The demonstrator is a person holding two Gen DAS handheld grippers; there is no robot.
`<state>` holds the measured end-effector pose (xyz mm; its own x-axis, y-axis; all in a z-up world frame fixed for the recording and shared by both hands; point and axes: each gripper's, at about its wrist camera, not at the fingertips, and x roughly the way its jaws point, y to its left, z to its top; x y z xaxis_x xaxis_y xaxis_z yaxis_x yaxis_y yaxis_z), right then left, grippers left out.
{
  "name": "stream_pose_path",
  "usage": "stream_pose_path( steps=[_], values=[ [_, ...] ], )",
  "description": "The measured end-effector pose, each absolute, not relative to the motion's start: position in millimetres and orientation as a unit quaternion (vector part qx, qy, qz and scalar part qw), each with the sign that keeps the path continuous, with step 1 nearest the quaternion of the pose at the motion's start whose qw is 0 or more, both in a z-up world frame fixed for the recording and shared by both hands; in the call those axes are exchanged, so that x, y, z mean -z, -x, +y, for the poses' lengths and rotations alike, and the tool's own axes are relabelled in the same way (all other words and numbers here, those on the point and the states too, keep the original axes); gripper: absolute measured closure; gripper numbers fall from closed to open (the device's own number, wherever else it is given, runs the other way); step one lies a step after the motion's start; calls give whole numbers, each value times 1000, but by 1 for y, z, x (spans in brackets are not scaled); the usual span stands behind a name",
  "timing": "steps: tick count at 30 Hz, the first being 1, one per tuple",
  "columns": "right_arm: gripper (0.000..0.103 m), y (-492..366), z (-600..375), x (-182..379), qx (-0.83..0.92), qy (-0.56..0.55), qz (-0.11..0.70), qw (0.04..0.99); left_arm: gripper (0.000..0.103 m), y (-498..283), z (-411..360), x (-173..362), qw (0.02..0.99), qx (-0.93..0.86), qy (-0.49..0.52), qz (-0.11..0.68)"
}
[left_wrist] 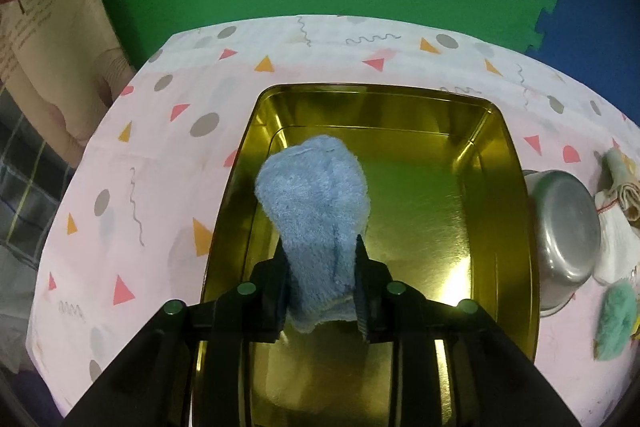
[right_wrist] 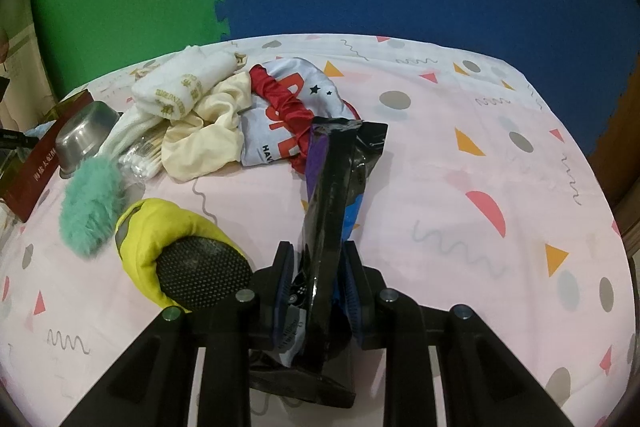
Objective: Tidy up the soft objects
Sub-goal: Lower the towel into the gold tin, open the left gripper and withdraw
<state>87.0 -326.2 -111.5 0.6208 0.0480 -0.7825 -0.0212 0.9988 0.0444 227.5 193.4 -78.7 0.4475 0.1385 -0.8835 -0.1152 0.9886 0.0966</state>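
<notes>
A fluffy blue cloth (left_wrist: 312,195) lies between the jaws of my left gripper (left_wrist: 319,247), its far end down inside the gold tin (left_wrist: 516,187). The jaws stand slightly apart, and the ribbed pads show beside the cloth without squeezing it. In the right wrist view my right gripper (right_wrist: 316,255) is shut on a glossy black packet (right_wrist: 336,179), which sticks up and forward above the patterned tablecloth (right_wrist: 480,187). The packet's lower end hides behind the gripper body.
Left of the packet lie a yellow soft item with a black mesh pad (right_wrist: 160,227), a teal fluffy piece (right_wrist: 88,211), a white towel (right_wrist: 180,87), cream cloth (right_wrist: 204,135), a red and grey garment (right_wrist: 280,107) and cotton swabs (right_wrist: 140,155). A steel bowl (left_wrist: 568,227) rests against the tin.
</notes>
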Motion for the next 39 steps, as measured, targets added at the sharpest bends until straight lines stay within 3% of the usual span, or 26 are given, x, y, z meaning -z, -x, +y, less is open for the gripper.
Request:
stream_pose_path(
  steps=[12, 35, 39],
  values=[
    [78, -87, -327, 112, -20, -15, 435, 900, 43, -181, 174, 41, 885, -71, -20, 460],
    [75, -105, -322, 113, 1, -1, 440, 898, 34, -99, 149, 40, 900, -49, 12, 432],
    [80, -104, -318, 112, 9, 7, 439, 898, 33, -94, 159, 43, 899, -59, 25, 434]
  ],
)
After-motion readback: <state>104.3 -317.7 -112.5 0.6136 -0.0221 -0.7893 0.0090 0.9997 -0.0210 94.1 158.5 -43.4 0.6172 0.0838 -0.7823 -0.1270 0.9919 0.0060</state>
